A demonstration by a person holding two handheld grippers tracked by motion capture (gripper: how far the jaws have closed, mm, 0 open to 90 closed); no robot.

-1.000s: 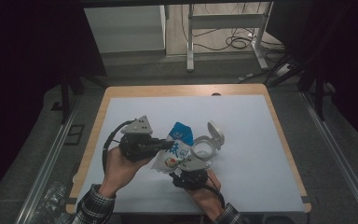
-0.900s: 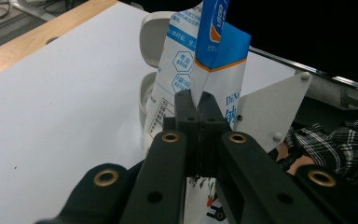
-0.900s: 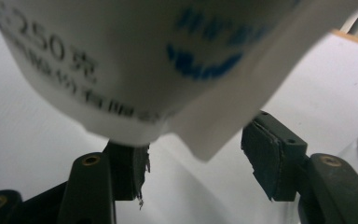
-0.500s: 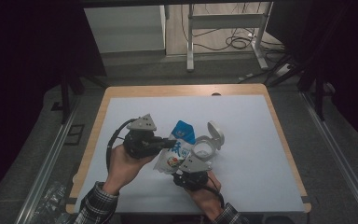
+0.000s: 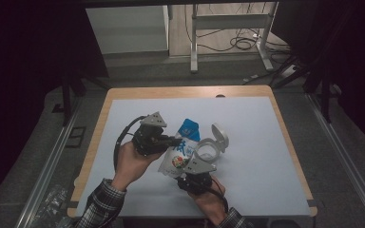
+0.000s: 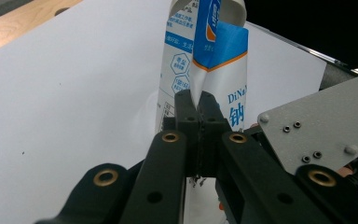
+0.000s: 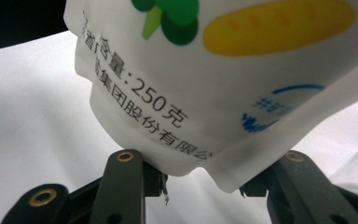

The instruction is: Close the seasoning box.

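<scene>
In the high view, the white-and-blue pouch point(image 5: 183, 145) lay near the table's point(image 5: 266, 142) centre, the left gripper point(image 5: 171, 141) at its nine o'clock and the right gripper point(image 5: 195, 166) at its five o'clock.

In the left gripper view, the jaws stood pinched together on the pouch's point(image 6: 205, 60) edge.

In the right gripper view, the jaws had just been closing, the pouch's point(image 7: 205, 79) bottom corner between them; whether they pressed it, I cannot tell.

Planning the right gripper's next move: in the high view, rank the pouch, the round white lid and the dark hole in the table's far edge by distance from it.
1. White and blue printed pouch: between the right gripper's jaws.
2. Round white lid: just beyond, slightly right.
3. Dark hole in the wooden table edge: at the far side.
</scene>
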